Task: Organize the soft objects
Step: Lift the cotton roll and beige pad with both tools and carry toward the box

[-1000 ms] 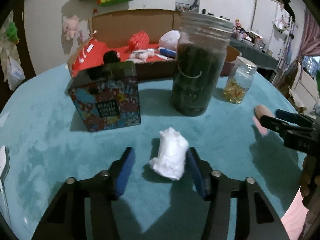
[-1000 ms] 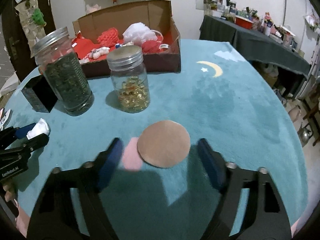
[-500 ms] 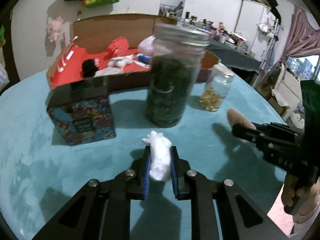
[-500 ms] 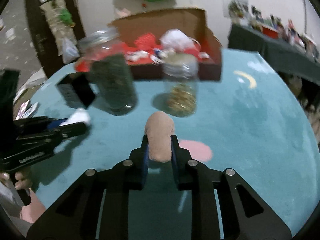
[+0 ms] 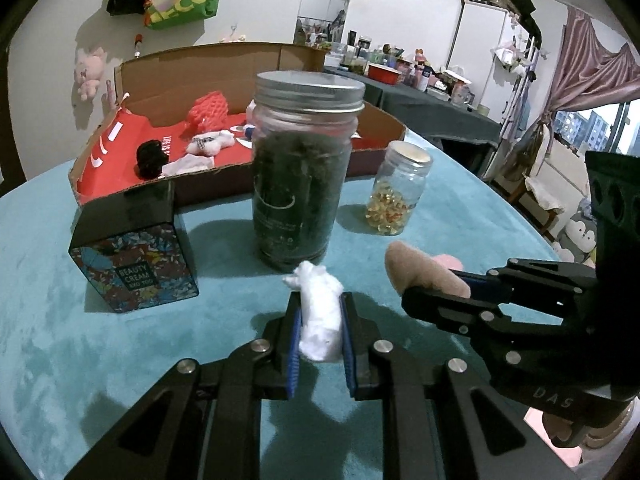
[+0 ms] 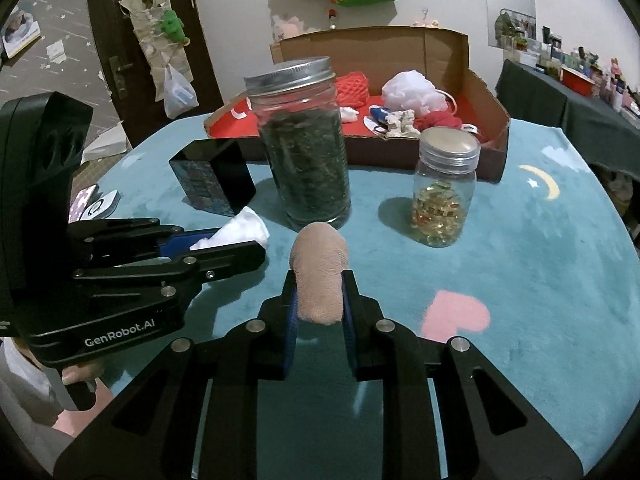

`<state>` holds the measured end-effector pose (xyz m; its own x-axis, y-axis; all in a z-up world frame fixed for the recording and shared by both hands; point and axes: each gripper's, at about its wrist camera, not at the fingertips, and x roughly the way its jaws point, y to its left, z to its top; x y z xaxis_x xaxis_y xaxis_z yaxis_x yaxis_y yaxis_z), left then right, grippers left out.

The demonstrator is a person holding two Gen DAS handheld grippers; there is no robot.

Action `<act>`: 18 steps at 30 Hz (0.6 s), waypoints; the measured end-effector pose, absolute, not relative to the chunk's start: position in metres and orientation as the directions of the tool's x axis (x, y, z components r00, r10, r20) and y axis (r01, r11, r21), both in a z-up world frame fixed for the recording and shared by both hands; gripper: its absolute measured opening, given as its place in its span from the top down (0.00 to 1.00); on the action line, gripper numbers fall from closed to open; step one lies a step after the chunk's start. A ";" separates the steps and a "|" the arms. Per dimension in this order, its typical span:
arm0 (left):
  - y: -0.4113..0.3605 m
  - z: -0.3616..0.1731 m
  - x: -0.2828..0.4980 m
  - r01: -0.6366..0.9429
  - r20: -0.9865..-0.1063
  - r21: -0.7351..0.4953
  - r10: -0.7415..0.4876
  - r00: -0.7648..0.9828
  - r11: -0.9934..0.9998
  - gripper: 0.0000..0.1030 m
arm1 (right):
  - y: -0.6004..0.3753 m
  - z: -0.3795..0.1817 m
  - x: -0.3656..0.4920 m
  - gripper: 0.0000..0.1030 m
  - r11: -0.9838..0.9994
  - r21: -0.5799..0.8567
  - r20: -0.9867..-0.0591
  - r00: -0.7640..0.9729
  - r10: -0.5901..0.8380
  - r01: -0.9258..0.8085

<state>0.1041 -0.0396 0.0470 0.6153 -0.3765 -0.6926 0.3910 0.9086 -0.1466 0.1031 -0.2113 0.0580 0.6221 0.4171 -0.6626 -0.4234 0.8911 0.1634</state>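
My left gripper point(image 5: 320, 322) is shut on a white cotton wad point(image 5: 320, 316), lifted above the teal table cover. My right gripper point(image 6: 319, 300) is shut on a folded tan round pad point(image 6: 319, 272), also held off the table. In the left wrist view the tan pad point(image 5: 424, 270) shows at the right with the right gripper point(image 5: 452, 292) around it. The right wrist view shows the left gripper point(image 6: 240, 244) and its white wad point(image 6: 236, 232) at the left. Behind stands an open cardboard box point(image 5: 208, 70) with a red lining and several soft items inside.
A tall jar of dark green matter point(image 5: 304, 168), a small jar of yellow capsules point(image 5: 396, 196) and a black patterned tin point(image 5: 132, 248) stand between the grippers and the box. A pink heart print point(image 6: 456, 314) marks the cover. A hand point(image 6: 80, 374) holds the left tool.
Both grippers closed, the left on the white wad and the right on the tan pad, folding it. Both lifted their loads off the table and drew closer to the jars.
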 end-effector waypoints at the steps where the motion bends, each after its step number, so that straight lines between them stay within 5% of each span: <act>1: -0.040 0.048 0.103 0.389 -0.692 -0.144 -0.374 0.618 0.910 0.82 | -0.211 0.058 0.104 0.82 0.891 0.165 -0.664 0.620 0.418 -0.423; 18: -0.024 0.044 0.107 0.352 -0.703 -0.146 -0.347 0.620 0.924 0.82 | -0.219 0.054 0.110 0.82 0.897 0.176 -0.678 0.611 0.409 -0.405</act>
